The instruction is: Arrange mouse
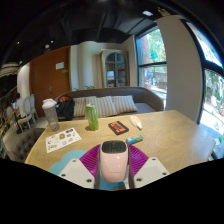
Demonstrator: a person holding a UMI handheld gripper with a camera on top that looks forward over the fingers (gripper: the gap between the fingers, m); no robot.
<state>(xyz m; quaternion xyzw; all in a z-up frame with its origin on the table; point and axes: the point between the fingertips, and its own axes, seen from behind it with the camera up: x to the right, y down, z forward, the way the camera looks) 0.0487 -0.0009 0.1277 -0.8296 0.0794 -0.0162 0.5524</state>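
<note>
A pale pink mouse (pixel 114 161) with a dark band across its top sits between my gripper's (pixel 113 166) two fingers. The magenta pads (pixel 91 158) press against both of its sides. The mouse is held just above the near part of the wooden table (pixel 170 135). Its underside is hidden.
On the table beyond the fingers stand a green can (pixel 92 117), a clear jug (pixel 50 113), a printed sheet (pixel 62 139), a dark red booklet (pixel 119 127) and a small white object (pixel 136 122). A grey sofa (pixel 110 102) and large windows lie behind.
</note>
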